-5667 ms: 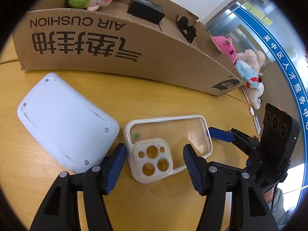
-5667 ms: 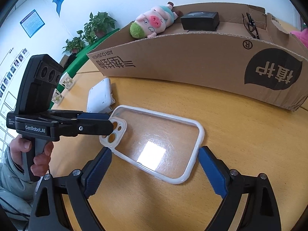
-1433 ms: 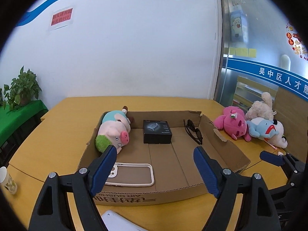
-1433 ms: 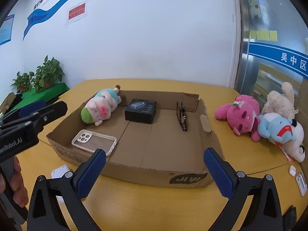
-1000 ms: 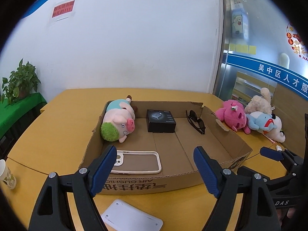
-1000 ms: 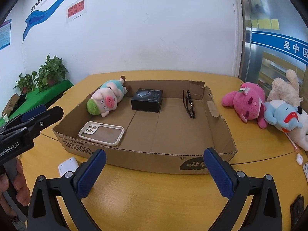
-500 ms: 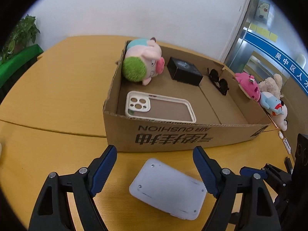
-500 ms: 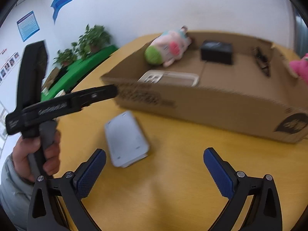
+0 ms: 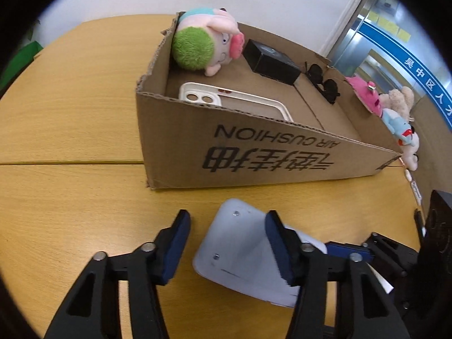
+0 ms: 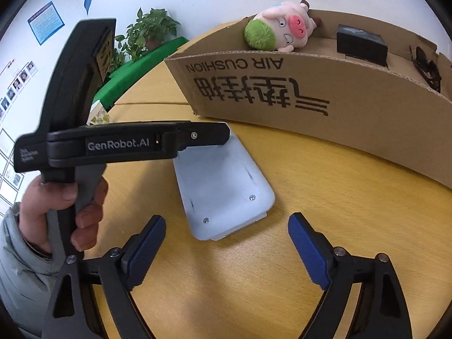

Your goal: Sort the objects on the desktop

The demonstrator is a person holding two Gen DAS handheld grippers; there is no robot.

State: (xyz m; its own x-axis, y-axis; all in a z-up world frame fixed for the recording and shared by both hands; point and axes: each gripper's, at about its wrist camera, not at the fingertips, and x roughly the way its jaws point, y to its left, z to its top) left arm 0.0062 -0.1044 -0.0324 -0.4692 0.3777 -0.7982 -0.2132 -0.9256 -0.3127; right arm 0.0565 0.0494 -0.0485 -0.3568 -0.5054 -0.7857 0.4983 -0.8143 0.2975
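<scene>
Desk [image 9: 70, 130]: wooden top carrying a cardboard box [image 9: 268, 152] with a white flat device [image 10: 223, 186] lying in front of its printed wall.
White flat device: lying screw side up on the desk, just beside the box, not inside it.
Left tongs [image 9: 226, 243]: hanging low over the device with the jaws standing apart; one blue pad is crossing over the device's top face, the other is sitting off its near edge, and nothing is being gripped.
Right tongs [image 10: 226, 251]: spreading wide just short of the device's near end, holding nothing.
Box contents: a pig plush [image 9: 206, 42] with green hair is lying in the far corner, a black box [image 9: 271, 62] and sunglasses [image 9: 323, 83] beside it, a white phone case [image 9: 234, 101] lying flat near the front wall.
Beyond the box: more plush toys [image 9: 395, 113] are sitting on the desk.
</scene>
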